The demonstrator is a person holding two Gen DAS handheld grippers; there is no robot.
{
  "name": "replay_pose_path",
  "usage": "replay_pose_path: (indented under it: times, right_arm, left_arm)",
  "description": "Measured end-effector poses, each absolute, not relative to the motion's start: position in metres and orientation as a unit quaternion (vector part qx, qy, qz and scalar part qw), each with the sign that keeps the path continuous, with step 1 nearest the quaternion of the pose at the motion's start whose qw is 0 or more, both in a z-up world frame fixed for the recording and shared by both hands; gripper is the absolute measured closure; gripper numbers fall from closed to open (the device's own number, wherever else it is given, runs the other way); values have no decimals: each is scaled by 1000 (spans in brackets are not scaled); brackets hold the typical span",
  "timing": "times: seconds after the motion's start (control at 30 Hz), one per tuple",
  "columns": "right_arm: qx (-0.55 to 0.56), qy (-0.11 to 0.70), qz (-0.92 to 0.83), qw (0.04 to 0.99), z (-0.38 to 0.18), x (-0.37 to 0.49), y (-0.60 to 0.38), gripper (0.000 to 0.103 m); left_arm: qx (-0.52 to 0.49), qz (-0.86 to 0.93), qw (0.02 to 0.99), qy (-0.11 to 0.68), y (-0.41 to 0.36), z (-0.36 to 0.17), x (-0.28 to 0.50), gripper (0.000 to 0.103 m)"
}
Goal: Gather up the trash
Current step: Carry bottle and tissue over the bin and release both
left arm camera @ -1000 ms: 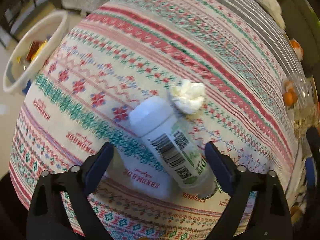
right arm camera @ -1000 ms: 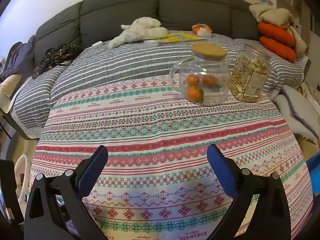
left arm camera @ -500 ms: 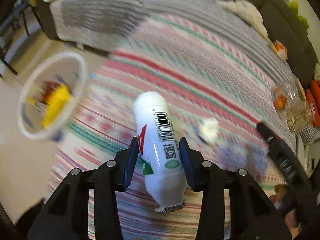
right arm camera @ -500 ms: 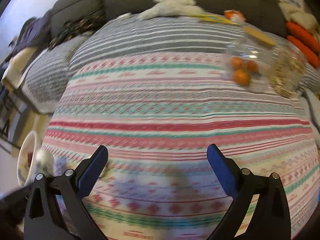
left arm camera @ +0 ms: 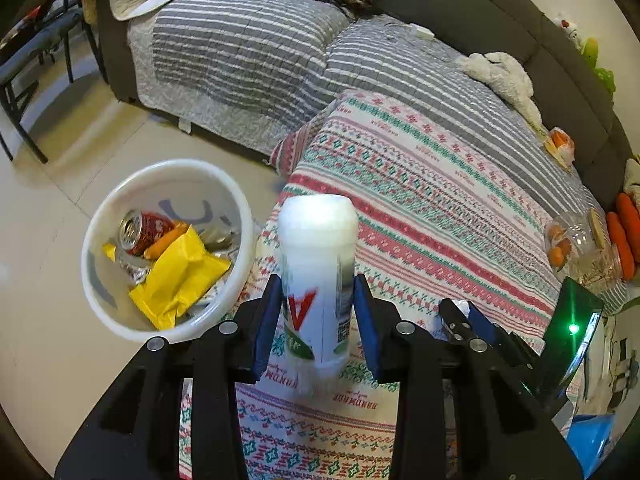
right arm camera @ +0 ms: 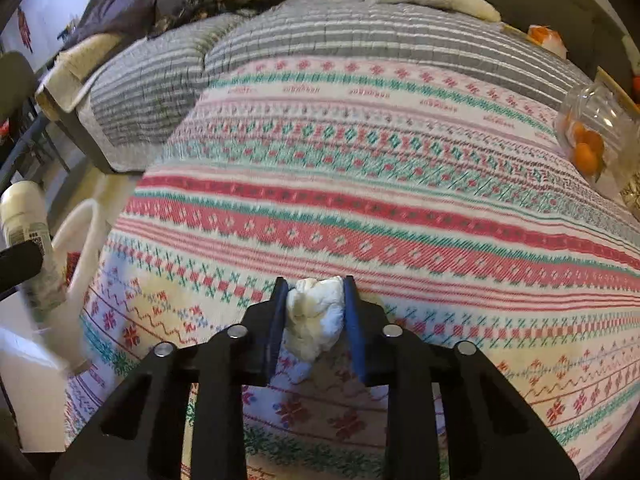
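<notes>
My left gripper (left arm camera: 316, 320) is shut on a white plastic bottle (left arm camera: 318, 264) with a red and green label, held above the edge of the patterned tablecloth (left arm camera: 440, 208). A white round bin (left arm camera: 100, 308) stands on the floor to the left, holding a red can, a yellow wrapper and other trash. My right gripper (right arm camera: 314, 320) is shut on a crumpled white tissue (right arm camera: 316, 320) at the tablecloth (right arm camera: 360, 200). The bottle (right arm camera: 24, 216) and the bin rim (right arm camera: 80, 236) also show at the left edge of the right wrist view. The right gripper (left arm camera: 464, 316) shows in the left wrist view.
A glass jar with oranges (left arm camera: 568, 240) (right arm camera: 588, 136) stands at the table's far right. A grey striped sofa (left arm camera: 240, 40) with a white plush toy (left arm camera: 500, 72) lies behind. A dark chair (left arm camera: 28, 52) stands at the far left on the tiled floor.
My left gripper closed on the bottle, lifted it and swung left toward the bin. My right gripper moved down to the tissue and closed on it.
</notes>
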State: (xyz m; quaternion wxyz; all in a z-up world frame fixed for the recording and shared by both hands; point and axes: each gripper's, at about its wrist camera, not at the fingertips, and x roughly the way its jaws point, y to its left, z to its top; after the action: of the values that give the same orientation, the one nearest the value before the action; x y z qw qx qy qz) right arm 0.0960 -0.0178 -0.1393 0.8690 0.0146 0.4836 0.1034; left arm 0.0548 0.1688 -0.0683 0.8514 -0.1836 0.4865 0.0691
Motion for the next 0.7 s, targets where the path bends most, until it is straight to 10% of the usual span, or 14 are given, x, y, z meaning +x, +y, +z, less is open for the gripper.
replay_pose_path:
  times: [0.7]
  right_arm:
    - [62,306,101,944,-29,70,-43,77]
  left_arm:
    - [-122,38,925,359,174,-12,48,68]
